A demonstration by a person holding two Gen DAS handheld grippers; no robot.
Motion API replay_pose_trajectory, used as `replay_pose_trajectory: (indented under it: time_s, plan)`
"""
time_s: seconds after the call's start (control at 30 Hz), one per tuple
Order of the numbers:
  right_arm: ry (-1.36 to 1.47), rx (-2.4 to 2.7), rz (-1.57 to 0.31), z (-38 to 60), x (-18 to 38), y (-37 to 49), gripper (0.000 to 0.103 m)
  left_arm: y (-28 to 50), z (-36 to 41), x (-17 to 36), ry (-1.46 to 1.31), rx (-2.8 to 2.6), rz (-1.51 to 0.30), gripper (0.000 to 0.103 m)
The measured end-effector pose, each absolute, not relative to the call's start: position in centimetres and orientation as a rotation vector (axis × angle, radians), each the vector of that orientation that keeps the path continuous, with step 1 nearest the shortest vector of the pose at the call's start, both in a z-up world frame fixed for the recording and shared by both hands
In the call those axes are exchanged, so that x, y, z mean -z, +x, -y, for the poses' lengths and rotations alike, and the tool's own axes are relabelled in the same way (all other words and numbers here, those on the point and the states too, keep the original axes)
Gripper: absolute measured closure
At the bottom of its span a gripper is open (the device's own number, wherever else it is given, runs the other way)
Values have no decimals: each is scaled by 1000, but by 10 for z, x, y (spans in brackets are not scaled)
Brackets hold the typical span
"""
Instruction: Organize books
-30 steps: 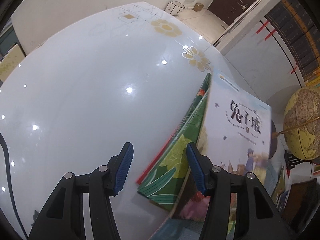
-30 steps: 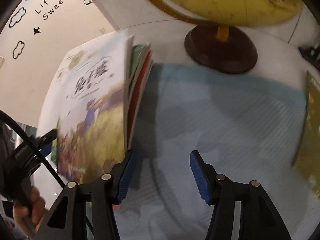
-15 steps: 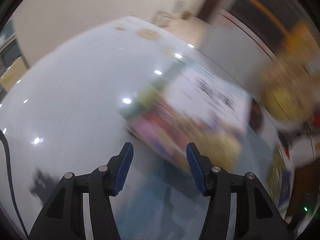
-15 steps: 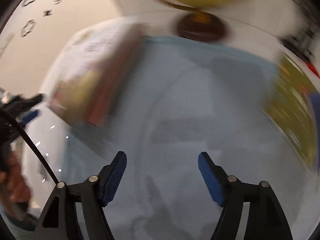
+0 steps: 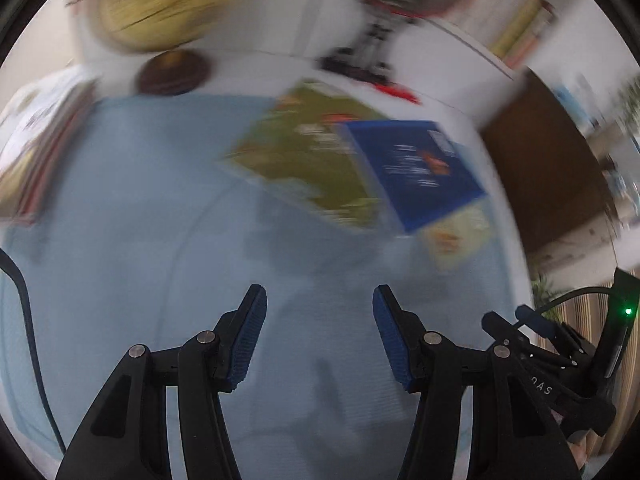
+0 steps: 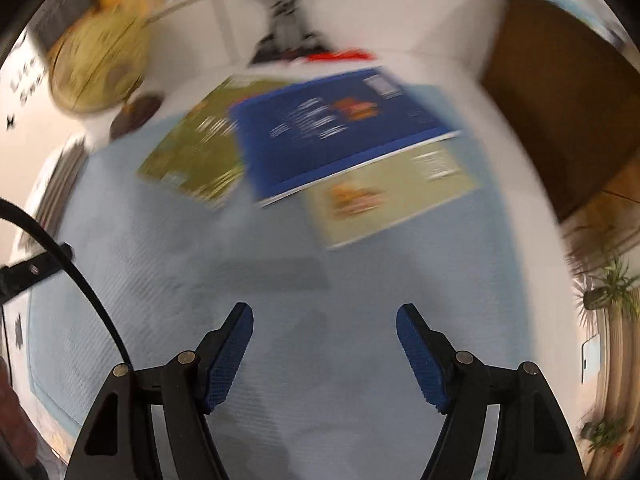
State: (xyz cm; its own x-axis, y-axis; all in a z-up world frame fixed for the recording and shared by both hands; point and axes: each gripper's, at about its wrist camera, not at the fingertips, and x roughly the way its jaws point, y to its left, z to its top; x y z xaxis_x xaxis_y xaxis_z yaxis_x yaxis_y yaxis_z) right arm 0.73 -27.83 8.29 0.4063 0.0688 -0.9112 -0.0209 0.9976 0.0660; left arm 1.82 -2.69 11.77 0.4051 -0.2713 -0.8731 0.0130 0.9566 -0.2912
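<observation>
Books lie scattered on a pale blue mat [image 6: 168, 280], and every view is smeared by blur. In the right wrist view, a blue book [image 6: 336, 136] sits at about 12 o'clock from the right gripper [image 6: 324, 352], overlapping a green book [image 6: 192, 156] at 11 o'clock and a cream book [image 6: 392, 196] at 1 o'clock. A leaning stack of books [image 5: 36, 152] stands at 10 o'clock in the left wrist view, near a globe [image 5: 160, 0] on its dark base. Both tongs are released and empty: the left gripper [image 5: 318, 336] stands with its jaws apart, the right one wider, and nothing but mat shows between the blue pads.

Likely risks: the three books overlap, so a grab at the blue one may pinch only its cover or drag the cream one along. Thin books lying flat give the pads little edge to catch. A hasty reach could also knock the leaning stack over or bump the globe.
</observation>
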Motion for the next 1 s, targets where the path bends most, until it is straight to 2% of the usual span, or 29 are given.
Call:
replay_pose_trajectory:
  time_s: [0.1, 0.13, 0.17, 0.47, 0.73, 1.0]
  plan:
    - [52, -79, -1117, 310, -99, 5, 31, 21, 85, -138, -213, 215, -1112, 47]
    - [48, -89, -1104, 322, -105, 6, 30, 20, 98, -143, -201, 221, -1100, 39]
    - [46, -94, -1097, 327, -109, 5, 30, 19, 111, -148, -194, 227, -1082, 35]
    - [138, -129, -1073, 373, -128, 9, 29, 46, 176, -182, -53, 221, -1008, 34]
    - [130, -131, -1090, 360, -130, 47, 29, 93, 177, -154, 7, 228, -1048, 34]
    - [149, -141, -1170, 343, -95, 88, 29, 165, 159, -109, -1, 240, -1111, 34]
